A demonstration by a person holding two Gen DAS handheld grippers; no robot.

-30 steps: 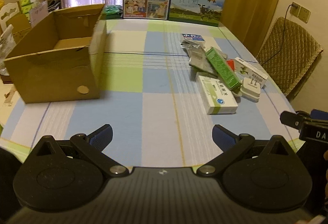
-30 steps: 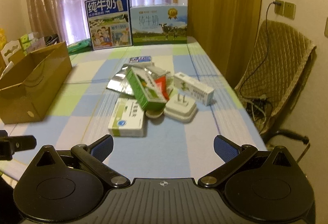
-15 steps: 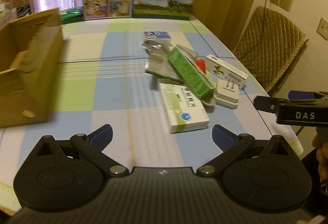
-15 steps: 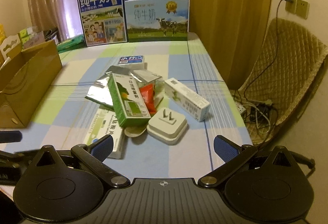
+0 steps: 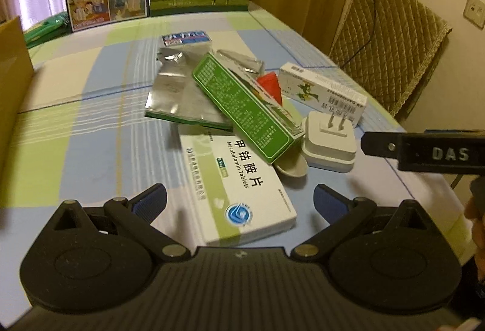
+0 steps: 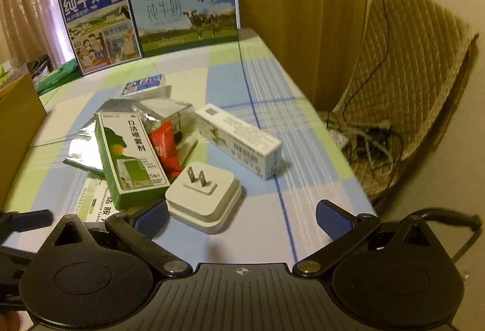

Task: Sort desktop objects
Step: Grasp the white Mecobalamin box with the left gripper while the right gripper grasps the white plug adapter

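Hovering left tool [image 5: 239, 197] spread wide over white Mecobalamin tablet box [image 5: 239, 182] on desk [image 5: 91, 131] | green spray box [image 5: 245, 107] leaning across the tablet box's far end | white plug adapter [image 6: 203, 194] just beside green box | right tool [image 6: 242, 214] spread, empty, adapter between its tips

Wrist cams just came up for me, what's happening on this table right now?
A person holds both grippers open over a pile of small items on the checked tablecloth; nothing is picked up yet. The left gripper sits over the white tablet box. The right gripper faces the white plug adapter. A green box lies tilted across the pile, with the cardboard box off to the left.
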